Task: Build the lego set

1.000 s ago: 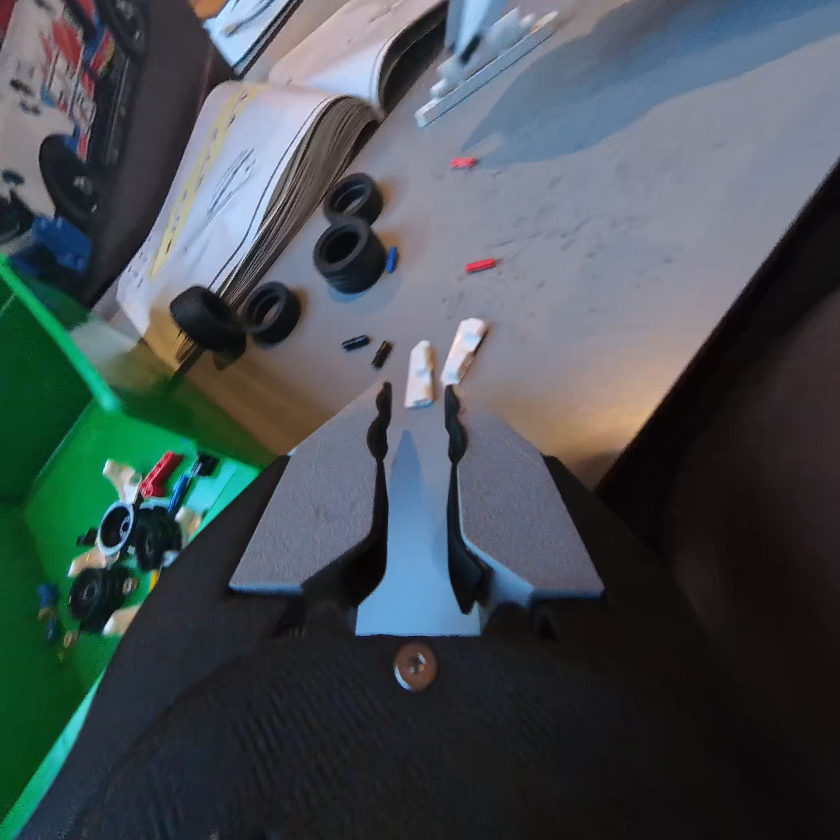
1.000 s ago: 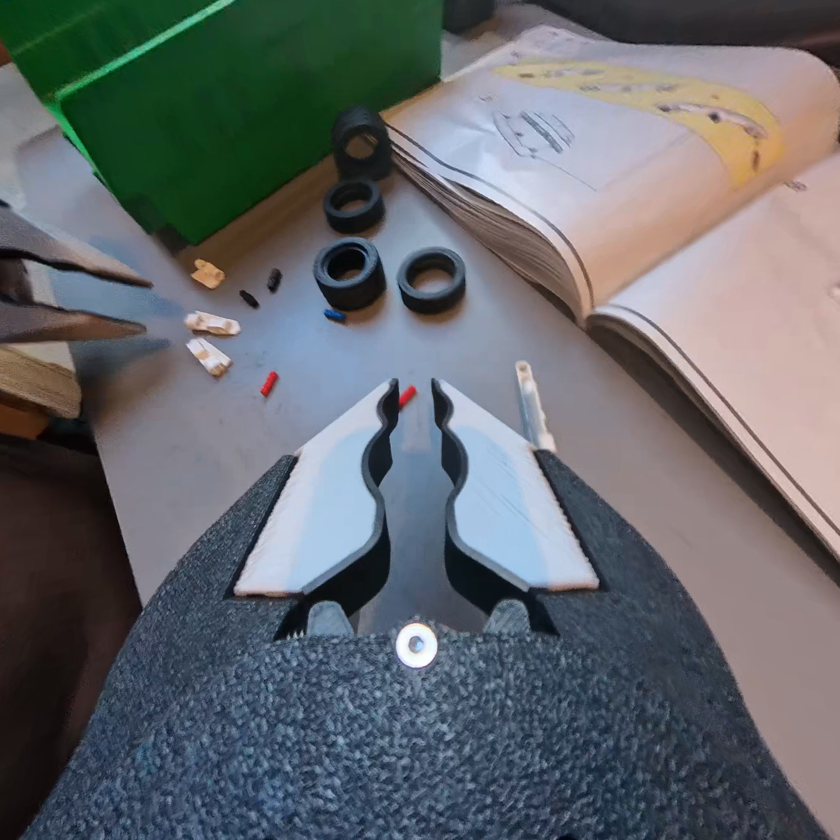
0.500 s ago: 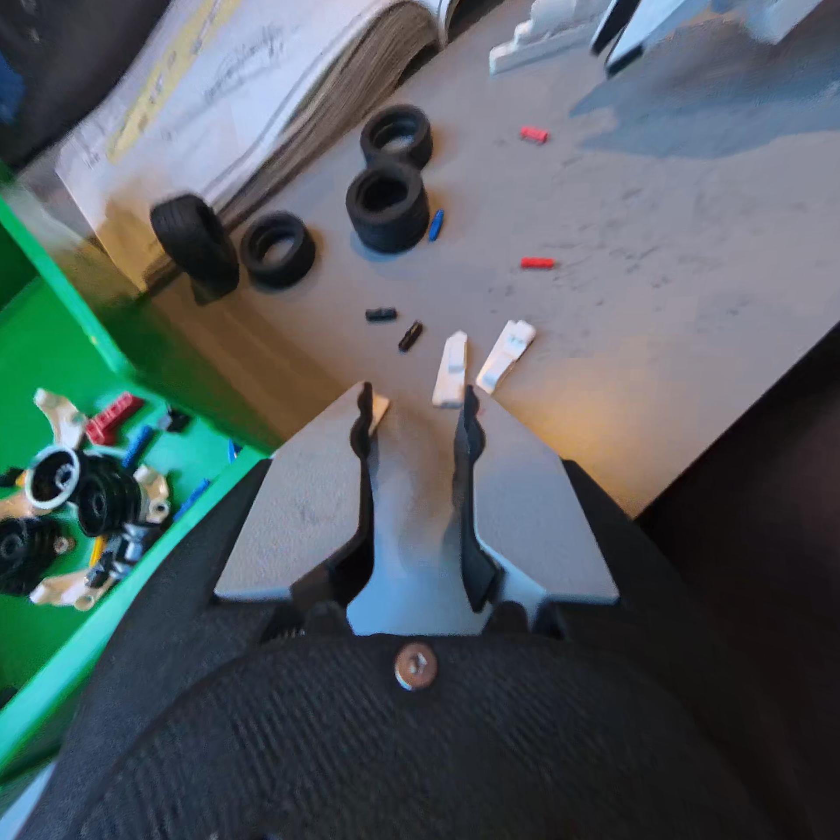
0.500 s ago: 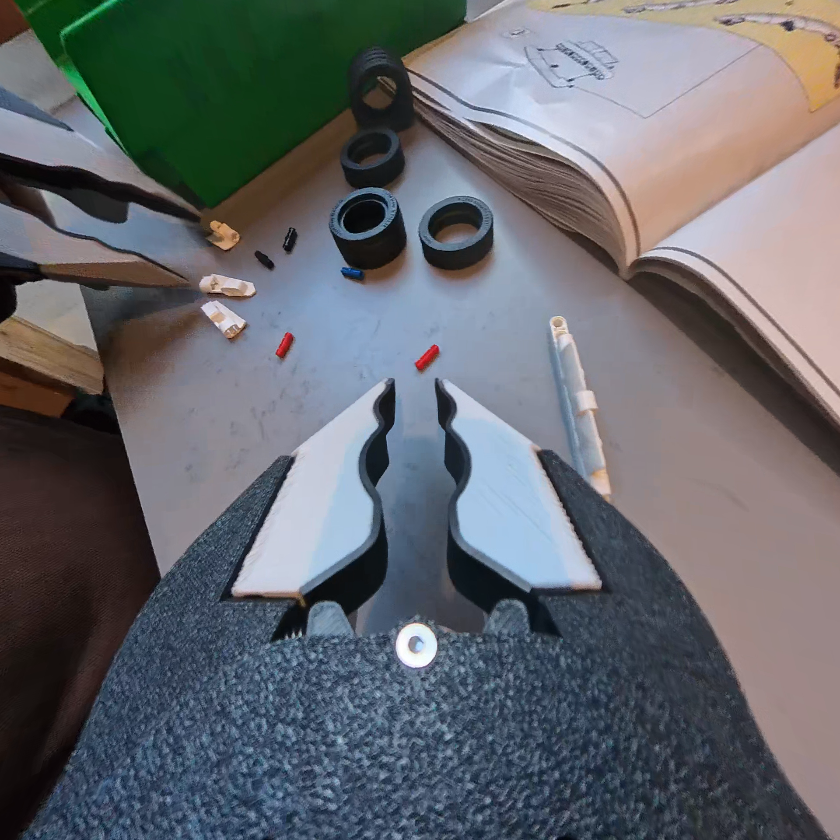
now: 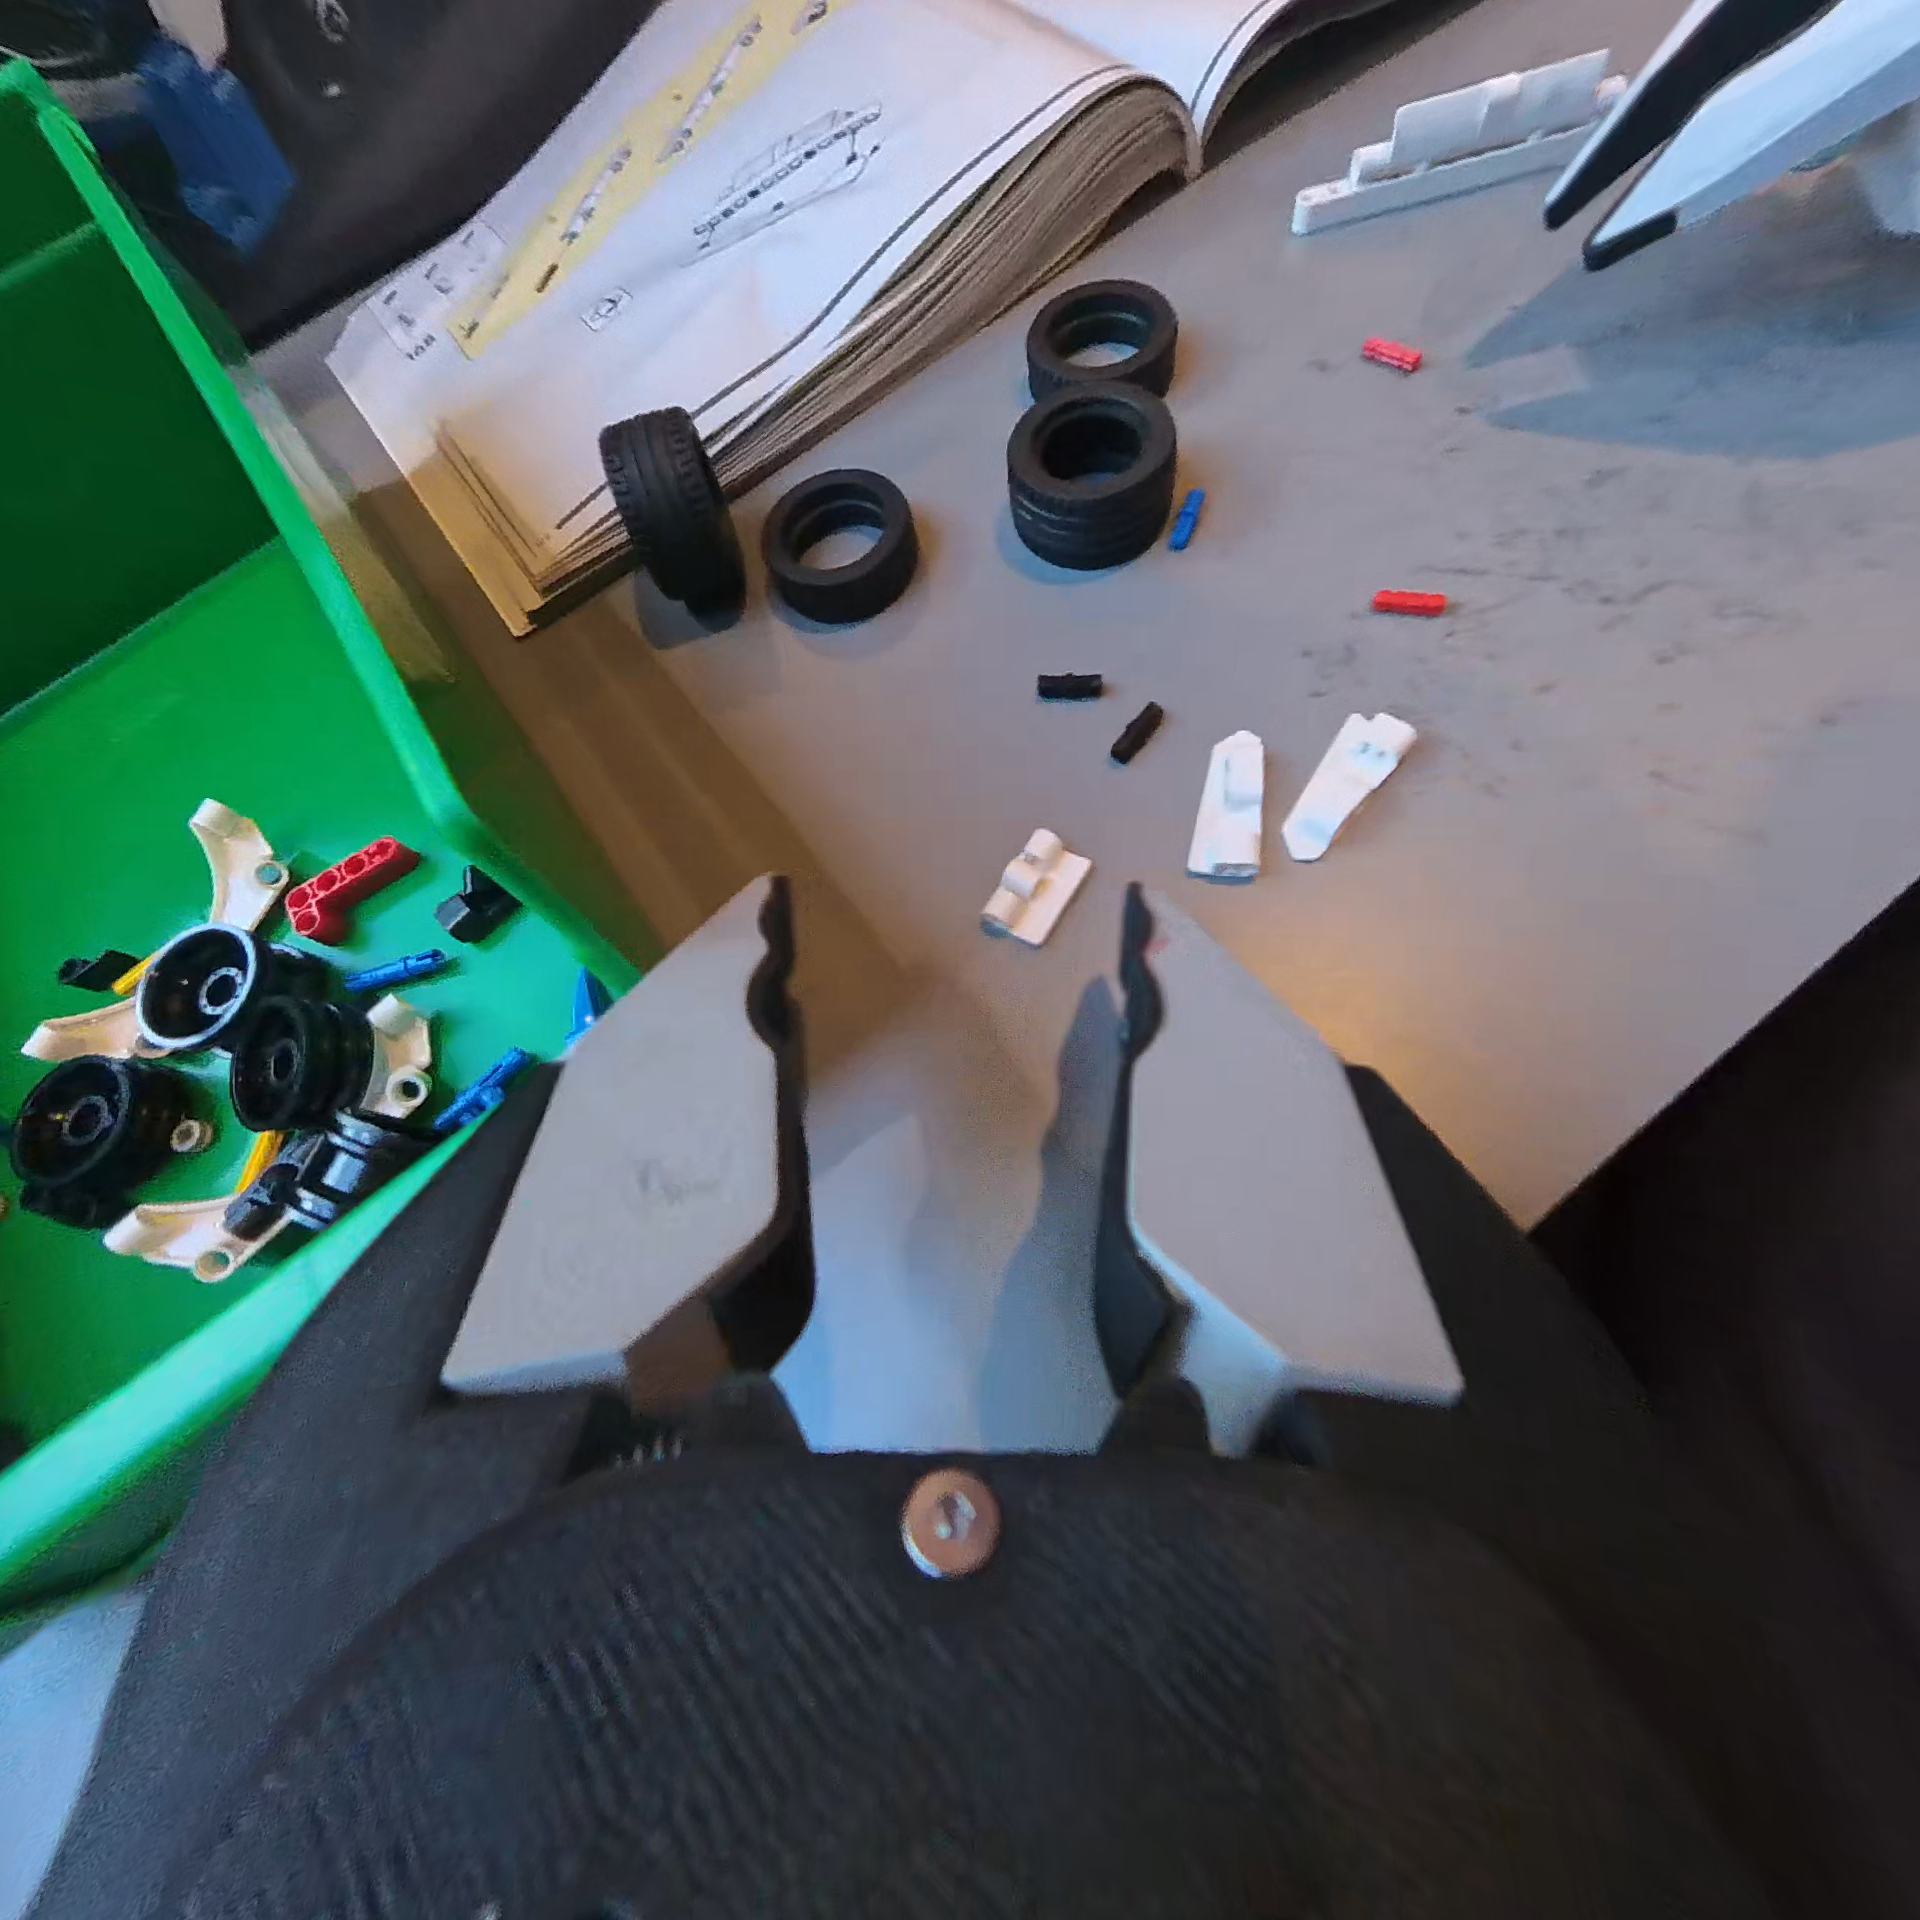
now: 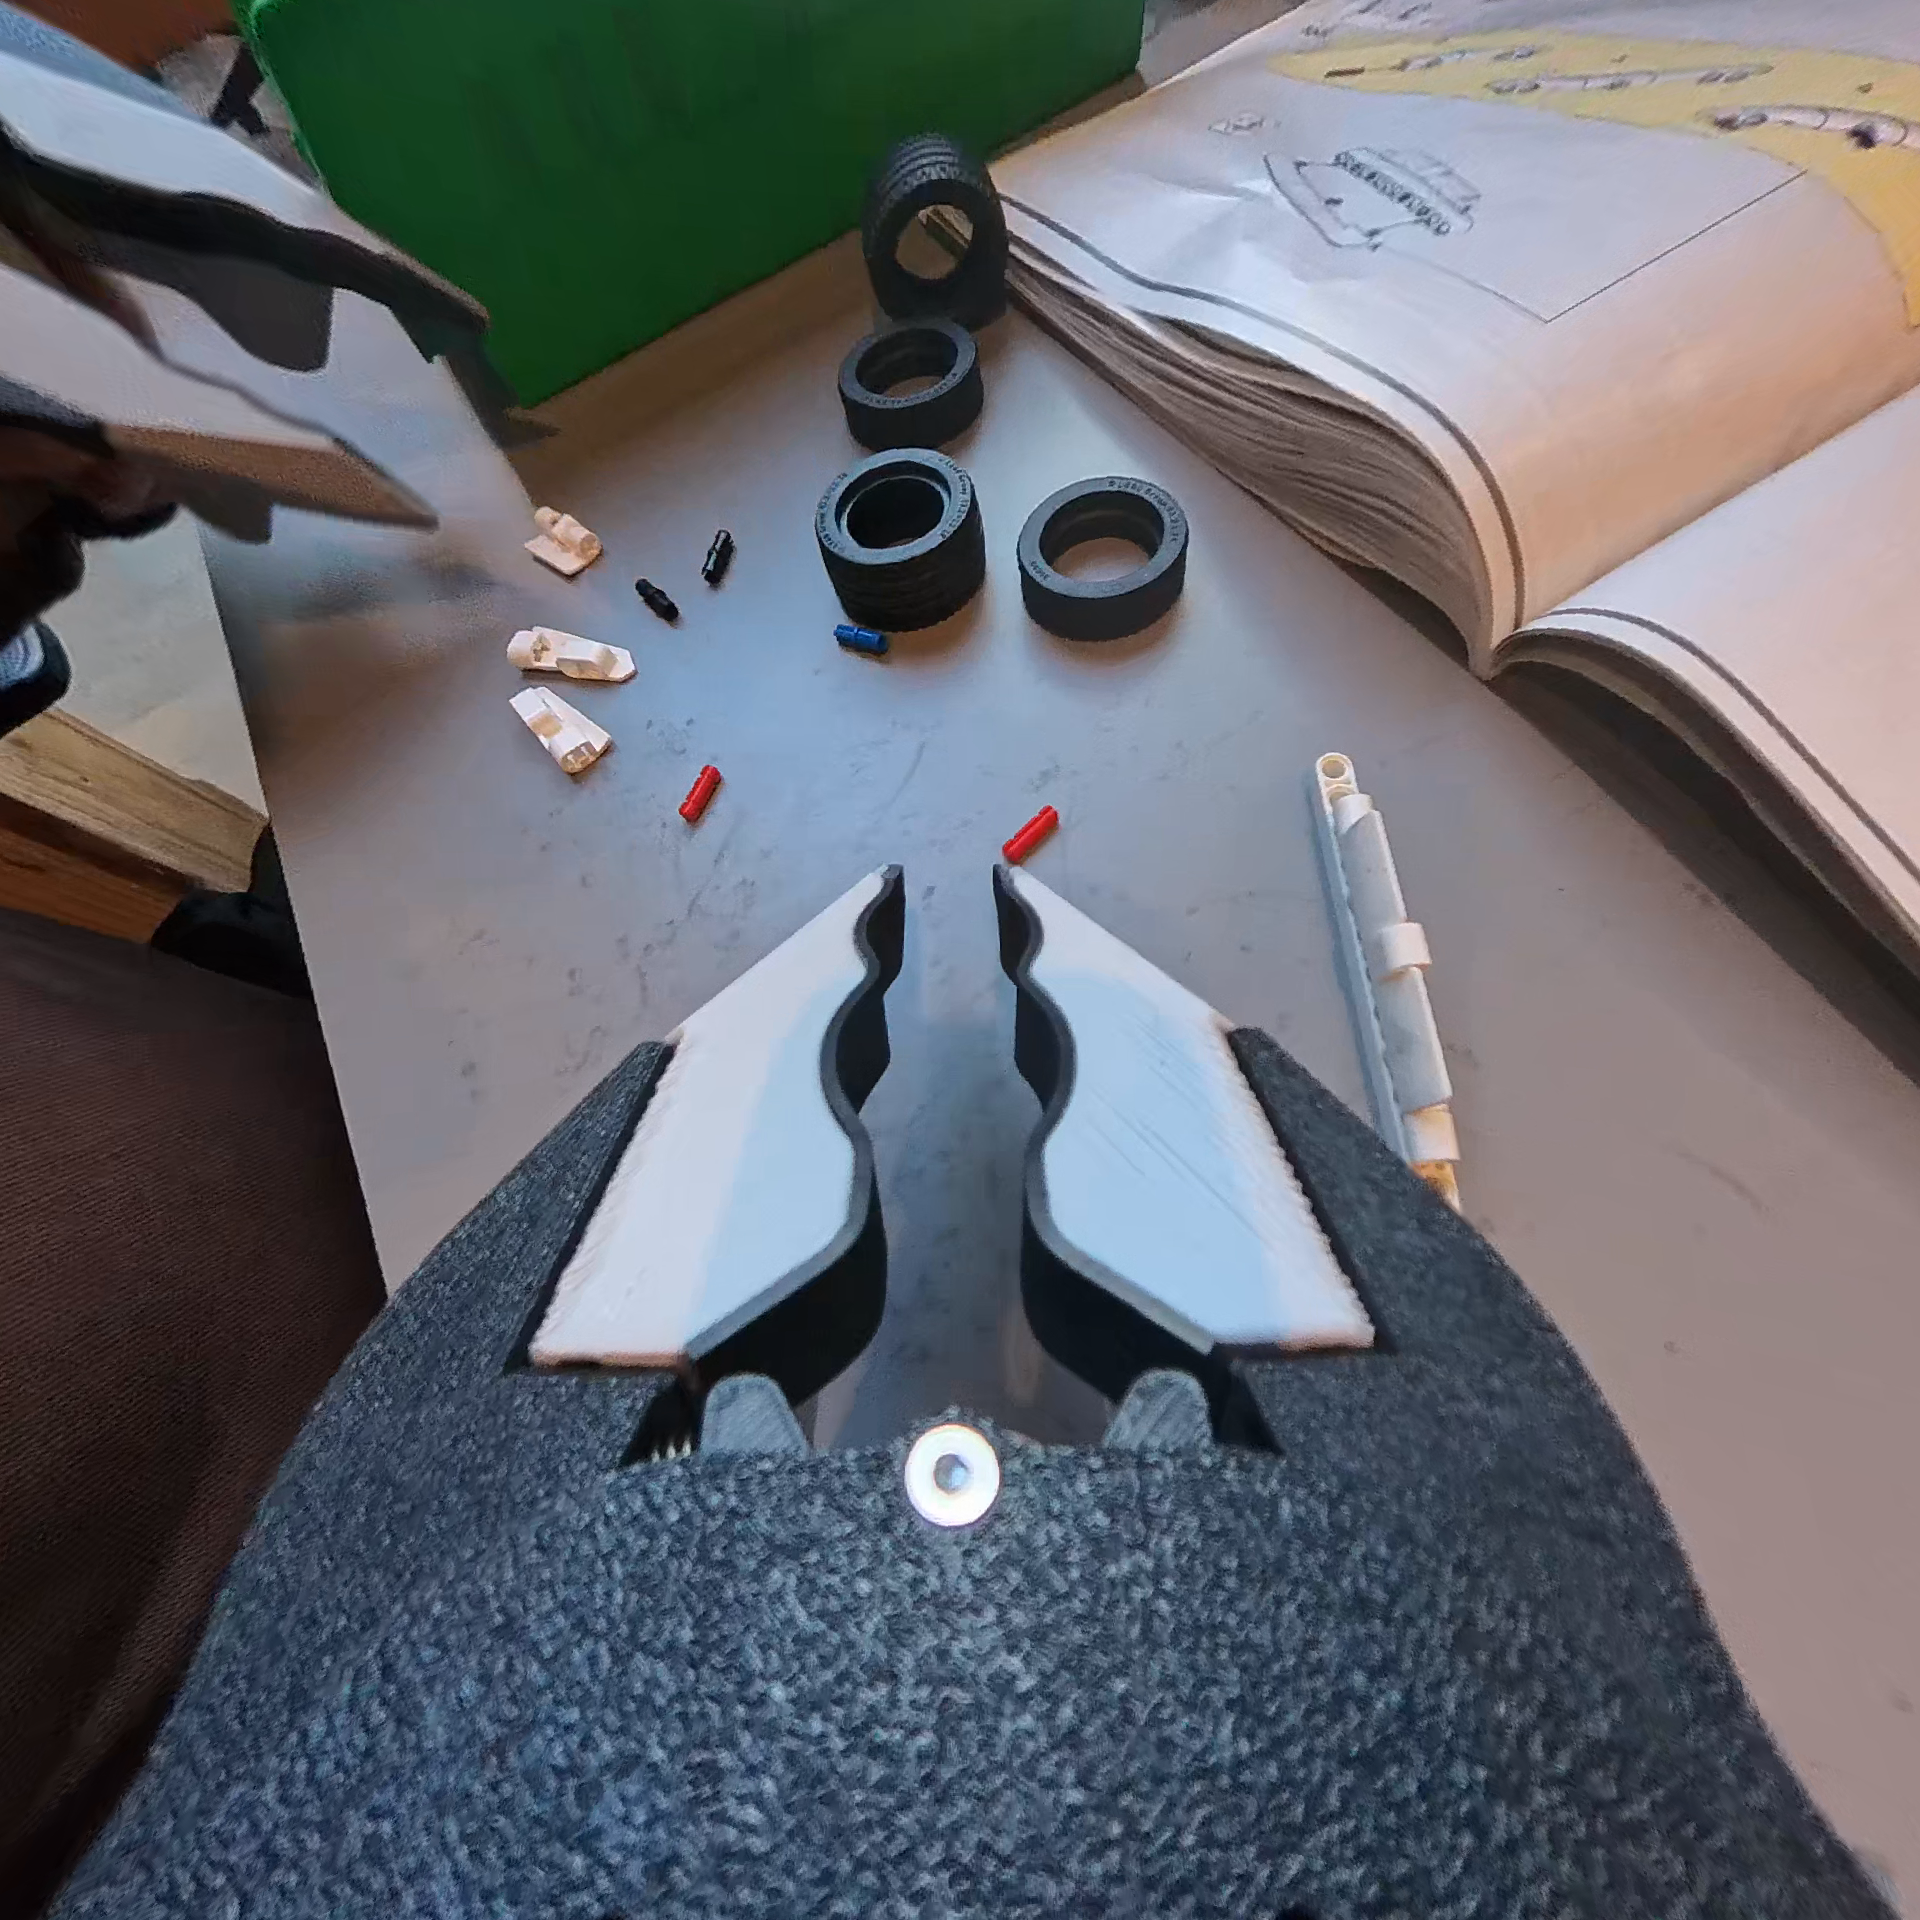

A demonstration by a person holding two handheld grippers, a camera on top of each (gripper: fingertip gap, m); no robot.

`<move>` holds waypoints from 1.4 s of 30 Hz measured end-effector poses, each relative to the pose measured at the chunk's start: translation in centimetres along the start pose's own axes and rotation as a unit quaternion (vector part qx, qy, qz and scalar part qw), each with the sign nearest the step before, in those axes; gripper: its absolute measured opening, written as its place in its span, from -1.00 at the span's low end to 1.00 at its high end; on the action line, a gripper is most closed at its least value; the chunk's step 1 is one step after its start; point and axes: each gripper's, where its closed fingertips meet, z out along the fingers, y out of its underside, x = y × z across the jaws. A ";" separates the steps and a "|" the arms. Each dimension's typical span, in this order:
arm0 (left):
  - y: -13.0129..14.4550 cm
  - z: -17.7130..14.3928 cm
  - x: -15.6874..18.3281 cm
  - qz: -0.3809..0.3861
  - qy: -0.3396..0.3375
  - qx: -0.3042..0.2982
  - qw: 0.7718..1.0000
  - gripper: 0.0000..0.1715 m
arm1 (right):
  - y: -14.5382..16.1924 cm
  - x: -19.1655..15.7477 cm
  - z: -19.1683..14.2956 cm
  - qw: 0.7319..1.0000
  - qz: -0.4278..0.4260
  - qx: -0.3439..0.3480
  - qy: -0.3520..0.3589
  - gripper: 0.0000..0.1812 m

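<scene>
My left gripper point(image 5: 951, 914) is open and empty above the table's front edge, just short of a small white piece point(image 5: 1036, 886). Two longer white pieces point(image 5: 1229, 805) point(image 5: 1348, 784) lie right of it. Black tyres point(image 5: 1093, 486) point(image 5: 840, 544), black pins point(image 5: 1068, 685), a blue pin point(image 5: 1185, 518) and red pins point(image 5: 1408, 602) lie beyond. My right gripper point(image 6: 948, 881) is slightly open and empty, close to a red pin point(image 6: 1030, 834). A long white assembly point(image 6: 1382, 961) lies to its right. The left gripper point(image 6: 239, 416) shows at the right wrist view's left edge.
An open instruction book point(image 5: 790, 197) point(image 6: 1455, 260) lies at the back. A green bin point(image 5: 260, 727) point(image 6: 675, 156) on the left holds wheel hubs point(image 5: 197, 987) and loose parts. The table's front edge point(image 5: 1662, 1091) runs close by. The gap from one gripper's tips to the other's is roughly 20 cm. My right tips are roughly 10 cm from the blue pin point(image 5: 1185, 518). Look for it in the right wrist view point(image 6: 862, 640) too.
My left gripper has opened wider and pulled back, uncovering the small white piece. My right gripper has pulled back a little; the red pin now lies just past its tips.
</scene>
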 end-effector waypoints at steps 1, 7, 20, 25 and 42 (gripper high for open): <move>-0.1 0.0 0.3 0.006 -0.010 0.011 1.000 -0.19 | -0.2 0.1 -0.1 1.000 -0.003 0.006 0.004 -0.81; -3.6 0.1 2.0 0.095 -0.064 0.126 0.985 -0.15 | -2.5 1.7 -0.9 0.994 -0.038 0.078 0.067 -0.59; -6.7 -0.4 1.7 0.032 0.020 0.234 0.972 -0.16 | -3.7 1.1 -0.4 0.990 -0.074 0.106 0.056 -0.41; -6.7 -0.6 1.6 0.025 0.023 0.240 0.970 -0.24 | -5.1 1.1 0.1 0.986 -0.087 0.135 0.054 -0.46; -6.0 0.9 1.4 0.004 0.040 0.190 0.981 -0.28 | -9.6 0.3 1.3 0.972 -0.088 0.215 -0.023 -0.57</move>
